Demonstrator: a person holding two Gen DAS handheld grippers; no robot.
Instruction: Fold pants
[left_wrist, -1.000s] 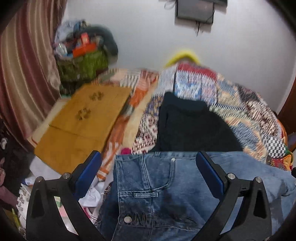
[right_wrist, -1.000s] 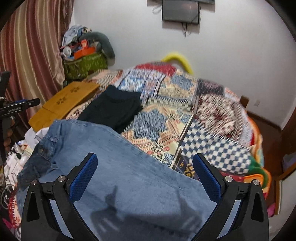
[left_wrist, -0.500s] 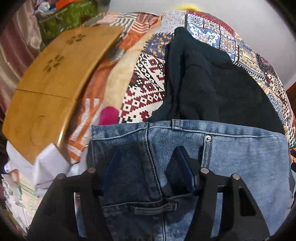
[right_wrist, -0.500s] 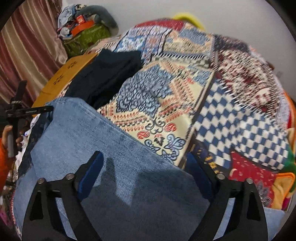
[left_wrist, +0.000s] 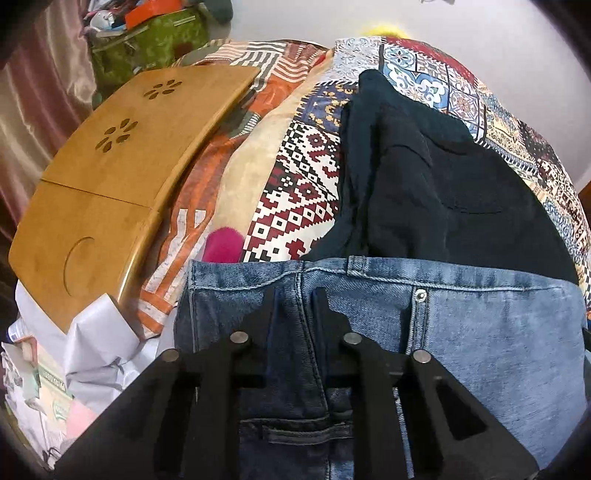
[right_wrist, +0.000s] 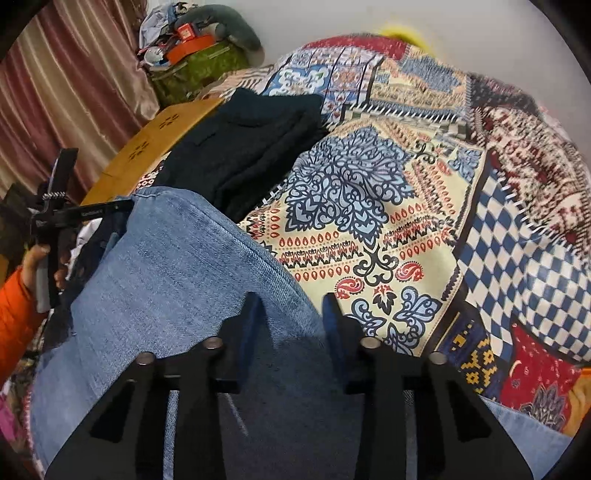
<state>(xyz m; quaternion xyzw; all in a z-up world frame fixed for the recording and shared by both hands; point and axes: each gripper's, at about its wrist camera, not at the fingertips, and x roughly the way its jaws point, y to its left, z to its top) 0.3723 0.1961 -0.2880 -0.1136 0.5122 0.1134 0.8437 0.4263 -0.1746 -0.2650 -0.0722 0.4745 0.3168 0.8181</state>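
Patchwork bedding (right_wrist: 369, 229) fills the background, with a white wall behind it and a striped curtain at upper left of the right wrist view. At lower centre of the left wrist view, the left gripper (left_wrist: 293, 295) has its jaws drawn close together, pinching a ridge of denim just under the waistband of the blue jeans (left_wrist: 461, 332), near the belt loop. At lower centre of the right wrist view, the right gripper (right_wrist: 291, 306) has its jaws narrowed over the far edge of the jeans, with denim between them; I judge it is clamped on the cloth, though the contact is partly shadowed. The jeans lie directly under both tools, their long axis running across the frame from the waistband at left, where the left gripper also appears at the left edge, toward the leg end at lower right. So the left hand is nearer the waist and the right hand nearer the legs. Beyond the jeans rests a dark folded garment (left_wrist: 424, 177), and further left a wooden lap tray (left_wrist: 122, 166).
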